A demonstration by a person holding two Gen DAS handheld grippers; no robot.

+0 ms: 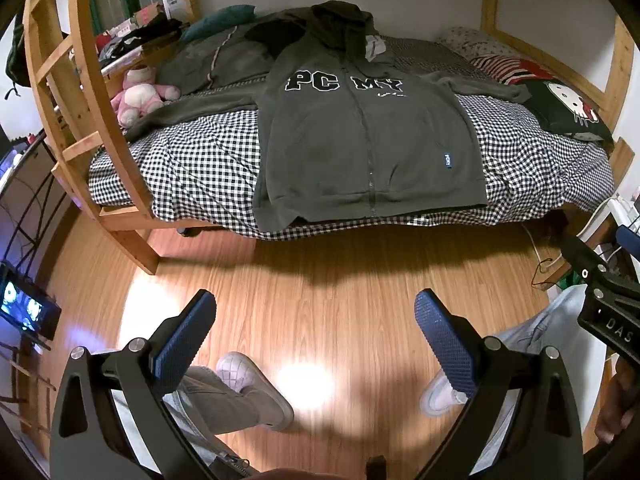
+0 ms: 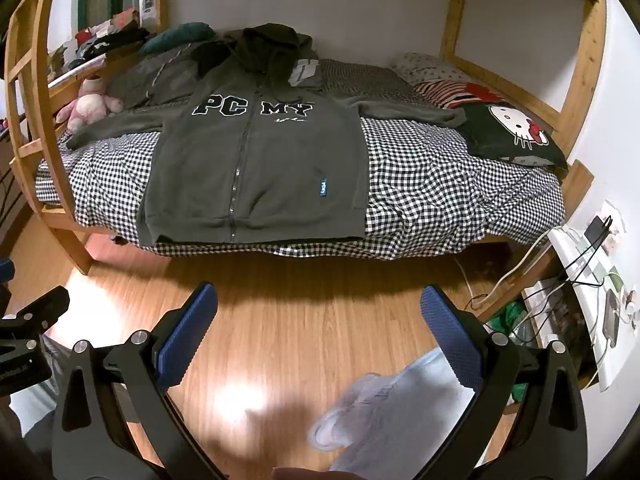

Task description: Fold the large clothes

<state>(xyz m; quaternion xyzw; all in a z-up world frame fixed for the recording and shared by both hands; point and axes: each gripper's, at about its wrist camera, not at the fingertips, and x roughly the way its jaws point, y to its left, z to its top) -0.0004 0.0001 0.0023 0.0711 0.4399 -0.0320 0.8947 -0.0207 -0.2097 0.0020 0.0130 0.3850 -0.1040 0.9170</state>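
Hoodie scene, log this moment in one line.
hoodie: flat on bed, unfolded | left gripper: open, empty | right gripper: open, empty

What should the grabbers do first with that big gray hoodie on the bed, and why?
Probably bring both forward to a sleeve. The hoodie lies flat, unfolded, sleeves spread, while the left gripper and right gripper hang open over the floor, touching nothing.

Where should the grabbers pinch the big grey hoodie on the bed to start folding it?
Probably the sleeve ends. The hoodie lies flat, zipped, front up, sleeves spread sideways. The left gripper could take the left cuff near the pink plush, the right gripper the right cuff, each coming from the bed's near edge. Both jaws stand open.
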